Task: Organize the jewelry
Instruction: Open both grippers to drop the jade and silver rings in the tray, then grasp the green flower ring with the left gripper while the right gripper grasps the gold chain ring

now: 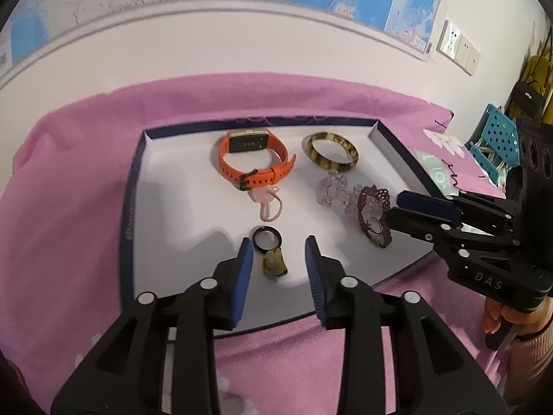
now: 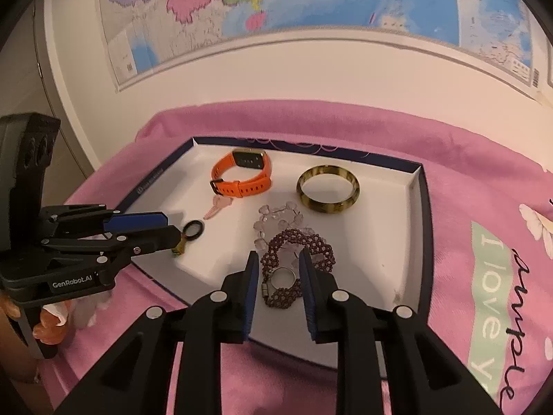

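- Pink cloth (image 1: 86, 180) printed with flowers and lettering covers the surface under a big wall map (image 2: 311, 7); on it lies a shallow white tray with a dark blue rim (image 1: 179, 180).
- At the tray's far side sit an orange-strapped watch with a gold case (image 1: 254, 159) and, to its right, a mottled brown-and-yellow bangle (image 1: 331, 152).
- Just in front of the watch lies a small pink charm on a coiled cord (image 1: 266, 204); in front of the bangle, a clear lilac crystal bead bracelet (image 2: 280, 221).
- A dark purple woven bead bracelet with a silver ring clasp (image 2: 297, 263) overlaps the crystal one at its near side.
- The right claw (image 2: 279, 259) stands with its blue pads apart, either side of that purple bracelet's clasp end; I cannot tell whether they touch it.
- A black ring with a green-yellow pendant (image 1: 271, 252) lies near the tray's front left.
- The left claw (image 1: 278, 245) is spread wide over that pendant, its pads clear of it on both sides.
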The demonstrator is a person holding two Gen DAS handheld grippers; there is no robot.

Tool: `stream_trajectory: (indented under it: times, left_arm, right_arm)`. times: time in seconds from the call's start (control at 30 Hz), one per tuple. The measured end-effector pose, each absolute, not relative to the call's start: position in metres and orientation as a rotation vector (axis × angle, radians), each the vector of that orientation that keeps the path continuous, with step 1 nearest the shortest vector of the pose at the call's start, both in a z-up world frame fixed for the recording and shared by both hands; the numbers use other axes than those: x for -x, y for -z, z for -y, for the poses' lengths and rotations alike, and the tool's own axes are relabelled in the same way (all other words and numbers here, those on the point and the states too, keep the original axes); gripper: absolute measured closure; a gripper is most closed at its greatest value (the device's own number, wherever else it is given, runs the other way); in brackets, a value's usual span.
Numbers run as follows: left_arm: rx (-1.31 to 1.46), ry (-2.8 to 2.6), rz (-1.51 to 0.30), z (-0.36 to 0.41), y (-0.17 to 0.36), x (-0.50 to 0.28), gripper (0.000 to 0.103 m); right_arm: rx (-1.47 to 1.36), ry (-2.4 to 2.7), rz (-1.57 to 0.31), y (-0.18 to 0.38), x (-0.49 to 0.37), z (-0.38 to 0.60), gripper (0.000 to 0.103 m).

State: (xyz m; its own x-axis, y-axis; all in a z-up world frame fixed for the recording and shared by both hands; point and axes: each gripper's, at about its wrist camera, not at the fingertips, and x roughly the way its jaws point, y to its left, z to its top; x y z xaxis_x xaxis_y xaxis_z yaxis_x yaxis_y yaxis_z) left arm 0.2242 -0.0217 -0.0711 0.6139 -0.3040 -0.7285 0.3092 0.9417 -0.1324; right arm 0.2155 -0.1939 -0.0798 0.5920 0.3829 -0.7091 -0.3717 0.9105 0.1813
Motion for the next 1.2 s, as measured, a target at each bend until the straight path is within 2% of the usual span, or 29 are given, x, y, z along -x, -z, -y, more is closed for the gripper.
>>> stream_trajectory:
  times: [0.23, 0.37, 0.67, 0.73, 1.2]
  left_arm:
    - [-0.047, 0.371, -0.741, 0.012, 0.053, -0.182, 0.061]
    - [-0.06, 0.392, -0.722, 0.007, 0.052, -0.157, 0.06]
    - [-0.073, 0.413, -0.74, 0.008, 0.069, -0.119, 0.058]
    - [-0.075, 0.42, -0.748, 0.01, 0.073, -0.113, 0.058]
    - [-0.124, 0.437, -0.764, 0.029, 0.08, -0.101, 0.053]
  right_arm:
    - [-0.042, -0.506, -0.787, 0.062, -0.179, 0.203, 0.071]
    - [-0.032, -0.546, -0.792, 0.06, -0.152, 0.205, 0.07]
    - [-0.02, -0.621, -0.852, 0.072, -0.102, 0.2, 0.069]
    - [-0.018, -0.636, -0.865, 0.076, -0.093, 0.197, 0.065]
    - [0.009, -0.678, -0.906, 0.09, -0.067, 0.192, 0.065]
